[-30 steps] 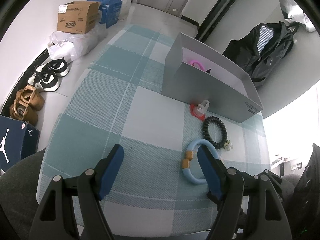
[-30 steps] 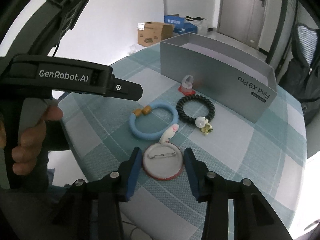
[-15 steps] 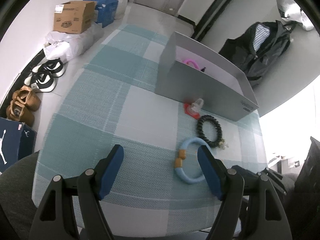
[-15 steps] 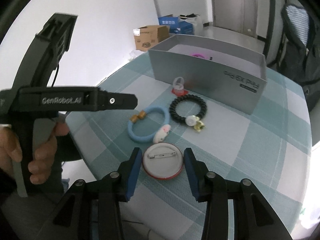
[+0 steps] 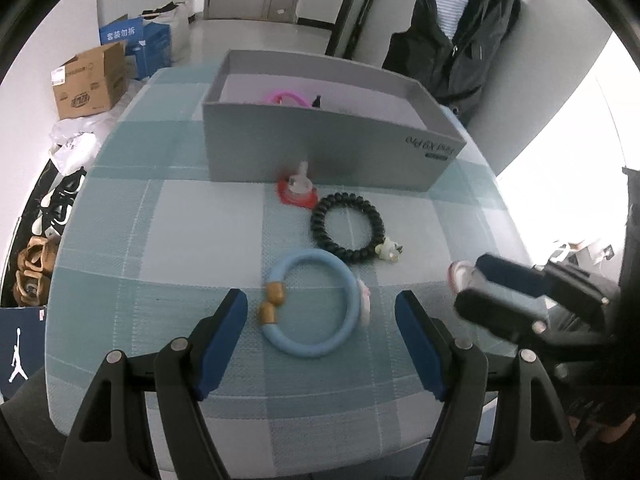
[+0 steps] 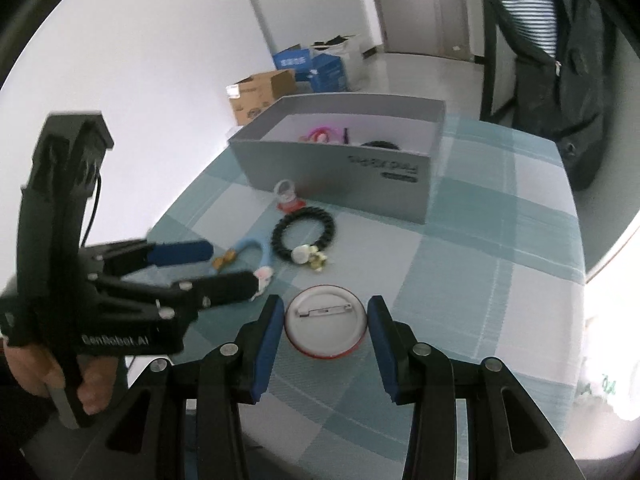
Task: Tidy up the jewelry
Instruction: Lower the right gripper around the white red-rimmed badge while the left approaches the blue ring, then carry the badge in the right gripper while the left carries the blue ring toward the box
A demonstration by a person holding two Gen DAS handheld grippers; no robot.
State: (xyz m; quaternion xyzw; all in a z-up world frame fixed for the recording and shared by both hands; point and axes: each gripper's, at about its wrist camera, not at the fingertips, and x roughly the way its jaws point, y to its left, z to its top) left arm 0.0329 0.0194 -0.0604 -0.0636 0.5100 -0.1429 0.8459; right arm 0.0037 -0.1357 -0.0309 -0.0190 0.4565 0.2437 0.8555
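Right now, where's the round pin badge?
In the right wrist view, the pin badge lies pin-side up between the open right gripper, nearer than the black bracelet.

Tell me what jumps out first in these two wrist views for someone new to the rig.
Probably the light blue bangle lying on the checked tablecloth, framed by the open left gripper, with the black beaded bracelet just beyond it. In the right wrist view, the open right gripper brackets a round pin badge lying back-up. Behind all of it stands the grey box, a pink item inside.
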